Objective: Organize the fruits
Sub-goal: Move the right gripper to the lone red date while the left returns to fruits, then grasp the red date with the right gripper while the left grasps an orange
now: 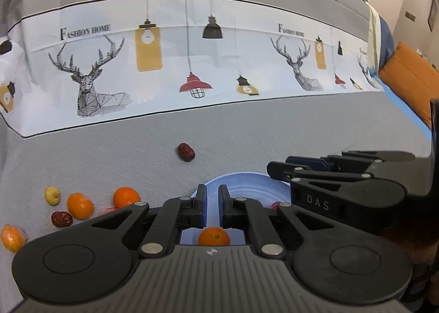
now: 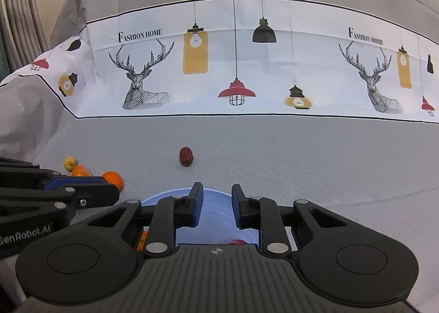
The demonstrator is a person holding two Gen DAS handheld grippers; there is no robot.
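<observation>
Fruit is lying scattered over the grey bedspread (image 1: 137,154), and I am taking the blue plate (image 1: 247,184) as my landmark, since that is where I judge the fruit is meant to go. I am holding both grippers side by side over the plate. My left gripper (image 1: 212,203) is hovering above it with its jaws drawn nearly together and nothing between them; my right gripper (image 2: 217,207) is hanging over the same plate, jaws narrowed with a small gap and empty too. I read that as both claws being done with a drop, though that is a judgement.

On the plate, one orange (image 1: 213,236) is sitting just under my left fingers, and a red fruit (image 2: 238,241) is peeking out under my right ones. Beyond the plate's far rim, a dark red date (image 1: 186,151) is lying alone. Left of the plate, a loose cluster is waiting: two oranges (image 1: 126,197), a yellowish fruit (image 1: 52,195), another date (image 1: 62,219), and a further orange (image 1: 12,238) farthest from the plate. I am expecting to reach for those next.
</observation>
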